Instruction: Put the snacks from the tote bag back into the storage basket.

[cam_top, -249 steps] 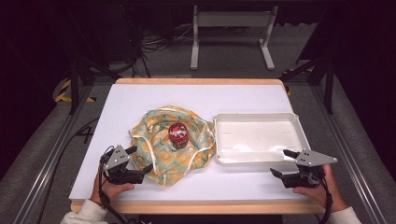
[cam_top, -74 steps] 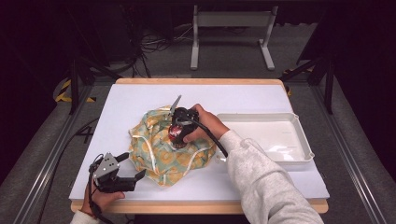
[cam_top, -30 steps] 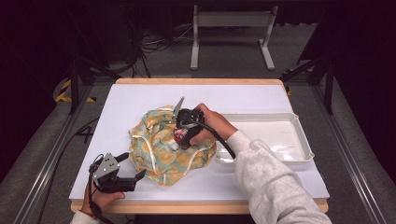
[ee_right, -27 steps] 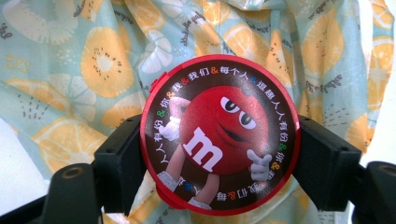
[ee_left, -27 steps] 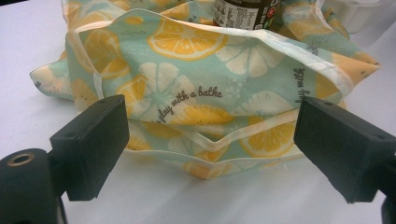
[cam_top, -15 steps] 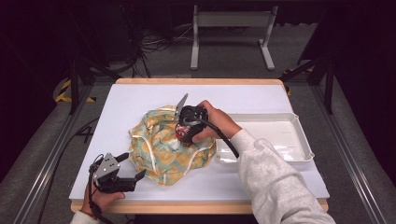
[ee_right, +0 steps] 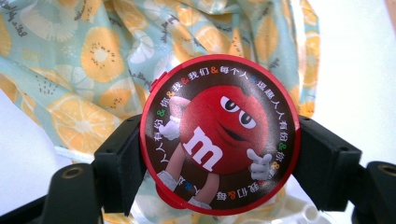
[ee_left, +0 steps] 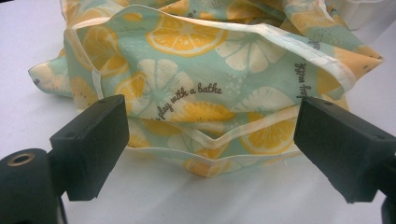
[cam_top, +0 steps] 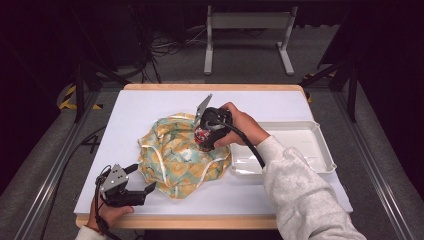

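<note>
A round red candy tin (ee_right: pixel 219 135) with a red cartoon figure on its lid sits between both jaws of my right gripper (cam_top: pixel 204 136), which is shut on its sides. In the high view the red tin (cam_top: pixel 201 136) is held just above the crumpled lemon-print cloth (cam_top: pixel 180 155) in the middle of the table. My left gripper (cam_top: pixel 142 178) rests at the cloth's near left corner, open. In the left gripper view its jaws stand wide apart before the cloth's folded hem (ee_left: pixel 210 135), touching nothing.
A white plastic tray (cam_top: pixel 310 132) lies to the right of the cloth, under the right forearm's sleeve (cam_top: pixel 300 185). The white table top (cam_top: pixel 145 107) ends in a wooden front edge (cam_top: pixel 200 222). Dark floor and a metal stand lie beyond the far edge.
Since the earliest frame the right hand crossed from the tray's near corner to the cloth and shut on the tin. Over the last second it carried the tin slightly right and up. The left gripper stayed put.
</note>
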